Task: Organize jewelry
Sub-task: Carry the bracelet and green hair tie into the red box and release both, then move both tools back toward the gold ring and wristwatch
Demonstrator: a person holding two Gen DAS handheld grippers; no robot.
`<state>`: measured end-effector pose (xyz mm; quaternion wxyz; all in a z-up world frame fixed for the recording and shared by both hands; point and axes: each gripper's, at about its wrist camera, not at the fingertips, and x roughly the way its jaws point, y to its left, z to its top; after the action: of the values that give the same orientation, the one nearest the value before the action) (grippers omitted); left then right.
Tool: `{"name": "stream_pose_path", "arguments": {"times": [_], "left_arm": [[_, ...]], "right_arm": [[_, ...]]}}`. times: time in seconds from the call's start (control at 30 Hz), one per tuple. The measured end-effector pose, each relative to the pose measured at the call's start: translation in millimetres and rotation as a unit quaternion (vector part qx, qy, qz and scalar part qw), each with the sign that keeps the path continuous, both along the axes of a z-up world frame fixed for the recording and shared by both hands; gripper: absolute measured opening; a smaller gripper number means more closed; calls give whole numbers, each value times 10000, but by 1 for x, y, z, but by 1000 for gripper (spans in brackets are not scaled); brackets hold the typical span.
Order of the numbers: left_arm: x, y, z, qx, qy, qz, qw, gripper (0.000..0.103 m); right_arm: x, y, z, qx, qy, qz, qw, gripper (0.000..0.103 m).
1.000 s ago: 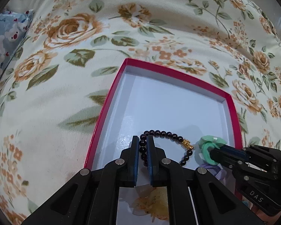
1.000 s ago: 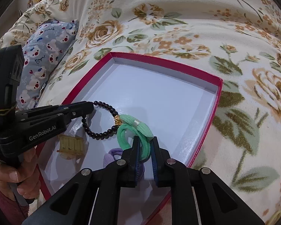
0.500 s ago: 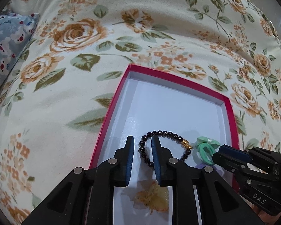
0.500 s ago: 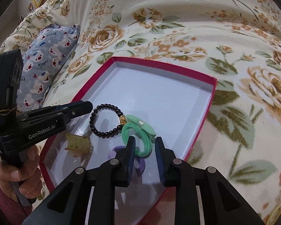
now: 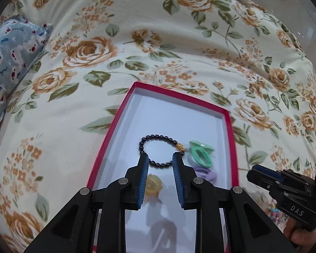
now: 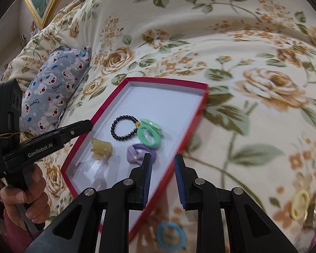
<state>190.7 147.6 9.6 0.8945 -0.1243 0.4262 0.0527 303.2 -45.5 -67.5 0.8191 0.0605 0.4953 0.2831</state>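
Note:
A red-rimmed box [image 5: 113, 126] [image 6: 107, 103] with a white floor lies on a floral bedspread. Inside it rest a black bead bracelet [image 5: 158, 151] [image 6: 124, 127] with a gold charm, a green hair tie [image 5: 201, 152] [image 6: 149, 133], a purple hair tie [image 5: 206, 172] [image 6: 139, 152] and a yellow hair clip [image 5: 153, 185] [image 6: 101, 147]. My left gripper [image 5: 159, 158] hovers above the bracelet, jaws opening, with nothing between them. My right gripper [image 6: 163, 160] hangs over the box's near right rim, jaws opening and empty.
A blue bear-print pillow [image 5: 8, 54] [image 6: 52, 88] lies left of the box. Loose on the bedspread near the right gripper are a blue ring [image 6: 170, 235] and a yellow ring [image 6: 300, 203]. A hand [image 6: 25, 200] holds the left gripper's handle.
Both grippers let go, the left of the bracelet and the right of the green hair tie. Both have opened and drawn up and back from the box.

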Motion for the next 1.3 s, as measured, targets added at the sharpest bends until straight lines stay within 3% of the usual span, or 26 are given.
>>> {"name": "stream_pose_path", "arguments": {"times": [0.1,0.4,0.77,1.3], "left_arm": [[-14,-10,9,-43,-95,-69,9999,28],[-40,-44,19,-103,-134,-505,9986,33],[-44,-76,17,-106,-2,-891,9960,37],[-28,-132,3,-56,232,-1535,9879,37]], "right_arm": [[-10,-19,5,11,-21,-170,9999,35],[-42,-89,13,-83,-57,-795,9968,35],[-76,-168,9,-258,20,-1500,9884,37],[-89,-222,3,-270,31,-2021,9790,37]]}}
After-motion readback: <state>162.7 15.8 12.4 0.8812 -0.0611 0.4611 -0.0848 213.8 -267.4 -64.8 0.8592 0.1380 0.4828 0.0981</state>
